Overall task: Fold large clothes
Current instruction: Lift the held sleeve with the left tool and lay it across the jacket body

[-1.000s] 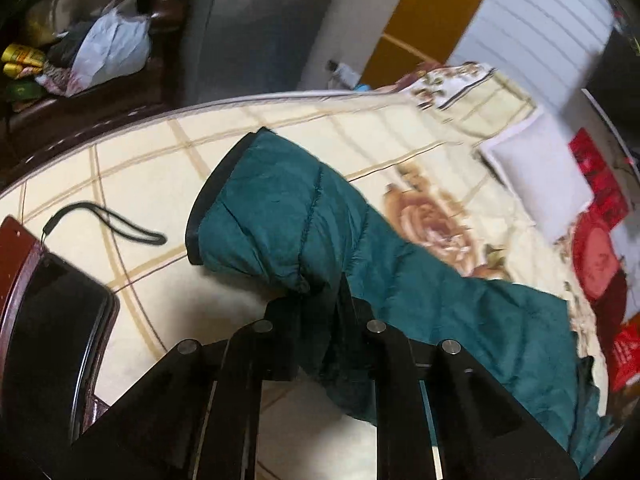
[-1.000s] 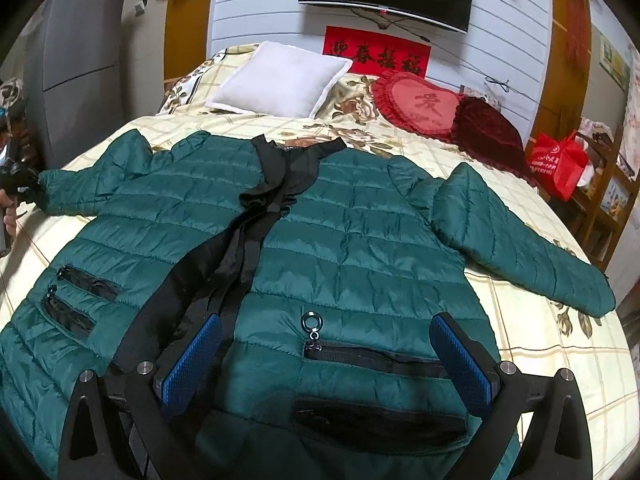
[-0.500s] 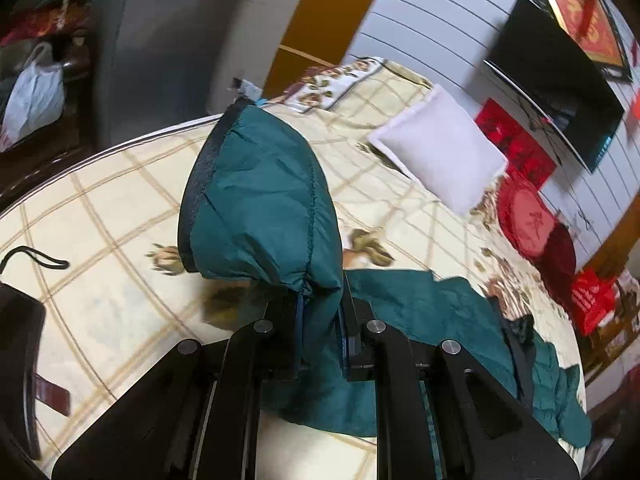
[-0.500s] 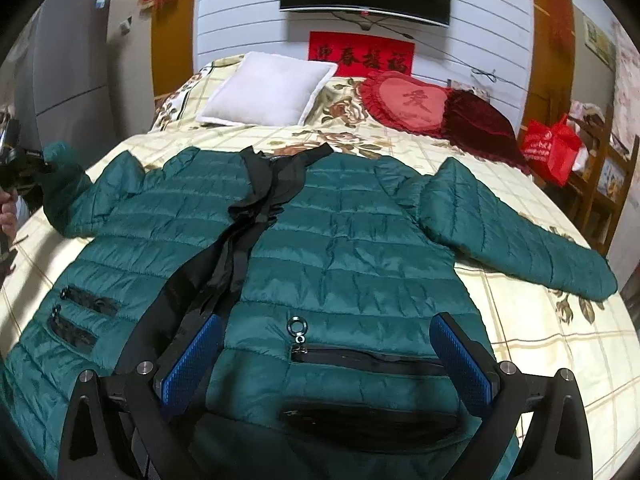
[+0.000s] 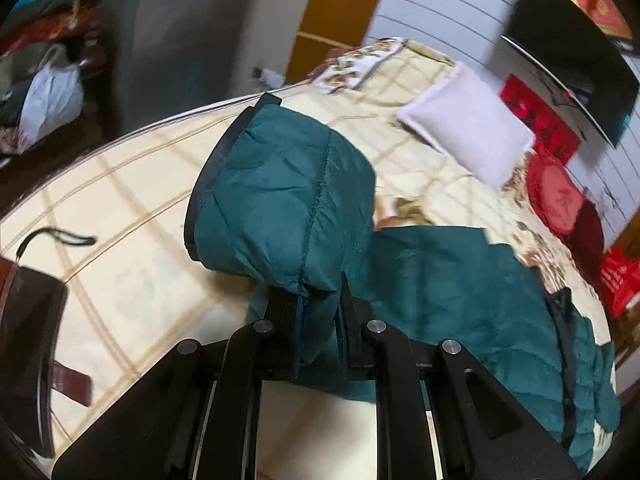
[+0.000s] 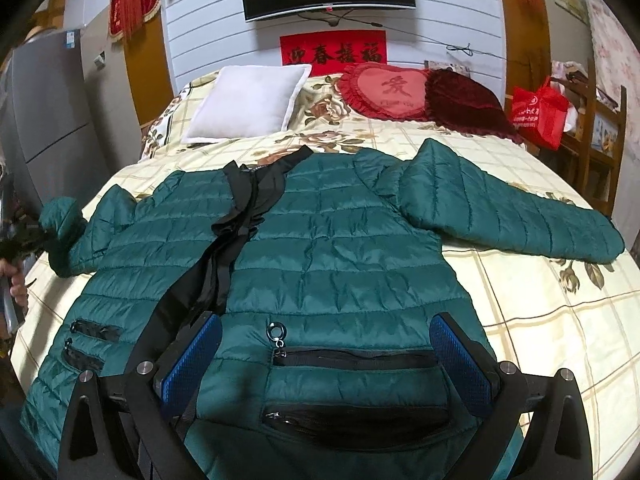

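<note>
A dark green quilted jacket (image 6: pixel 340 240) lies spread front-up on the bed, black lining showing along its open front. My left gripper (image 5: pixel 320 300) is shut on the jacket's left sleeve (image 5: pixel 280 200) near the cuff and holds it lifted off the bed, cuff bent over. That sleeve (image 6: pixel 64 220) and the left gripper show at the left edge of the right wrist view. My right gripper (image 6: pixel 326 354) is open, hovering over the jacket's hem above a zipped pocket (image 6: pixel 356 360). The other sleeve (image 6: pixel 520 216) lies stretched out to the right.
A white pillow (image 6: pixel 248 104) and red cushions (image 6: pixel 400 88) lie at the head of the bed (image 6: pixel 560 320). A red bag (image 6: pixel 536 112) sits on a wooden stand at right. A dark phone case with strap (image 5: pixel 28 340) lies near the bed's left edge.
My left gripper has lifted the sleeve cuff off the bed and carried it in towards the jacket body. The right gripper has stayed open over the hem, tilting up slightly.
</note>
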The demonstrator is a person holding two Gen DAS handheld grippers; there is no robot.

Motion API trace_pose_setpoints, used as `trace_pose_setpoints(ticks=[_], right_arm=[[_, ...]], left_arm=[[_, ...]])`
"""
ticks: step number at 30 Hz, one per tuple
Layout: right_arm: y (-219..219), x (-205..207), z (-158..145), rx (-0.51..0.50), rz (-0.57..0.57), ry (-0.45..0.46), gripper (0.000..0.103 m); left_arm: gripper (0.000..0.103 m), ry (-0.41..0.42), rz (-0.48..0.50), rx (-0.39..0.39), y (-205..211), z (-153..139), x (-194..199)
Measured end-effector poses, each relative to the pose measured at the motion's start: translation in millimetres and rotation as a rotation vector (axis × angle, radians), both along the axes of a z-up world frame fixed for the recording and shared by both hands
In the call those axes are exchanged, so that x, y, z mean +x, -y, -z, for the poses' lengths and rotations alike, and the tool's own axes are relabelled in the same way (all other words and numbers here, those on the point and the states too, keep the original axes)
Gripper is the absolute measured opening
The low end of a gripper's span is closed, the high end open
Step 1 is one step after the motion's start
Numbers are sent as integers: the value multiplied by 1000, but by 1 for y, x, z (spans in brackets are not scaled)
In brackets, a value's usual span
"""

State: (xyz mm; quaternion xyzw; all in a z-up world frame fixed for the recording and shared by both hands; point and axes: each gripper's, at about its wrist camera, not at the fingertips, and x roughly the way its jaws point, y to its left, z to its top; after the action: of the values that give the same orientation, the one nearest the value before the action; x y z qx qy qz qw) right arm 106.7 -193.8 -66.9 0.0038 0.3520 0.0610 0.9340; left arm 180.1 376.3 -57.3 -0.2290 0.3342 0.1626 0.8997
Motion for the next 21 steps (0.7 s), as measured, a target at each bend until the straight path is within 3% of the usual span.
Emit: trace_pose_setpoints(ticks=[4,8,12,21], right_arm=[[-4,0,2,-21,-11,-5,103],[-6,0,2,-32,-9,-7,103],[-3,-2,-2,-28,-3,-5,103],[23,-11,-11,-37,39,12,103]], left_arm=[[13,27,-17,-40,-25,-3,-9],[12,82,36,-46,-16,-22,-9],[12,133,111,-76,12,-39,-2],[12,162,242,-140,106,-53,32]])
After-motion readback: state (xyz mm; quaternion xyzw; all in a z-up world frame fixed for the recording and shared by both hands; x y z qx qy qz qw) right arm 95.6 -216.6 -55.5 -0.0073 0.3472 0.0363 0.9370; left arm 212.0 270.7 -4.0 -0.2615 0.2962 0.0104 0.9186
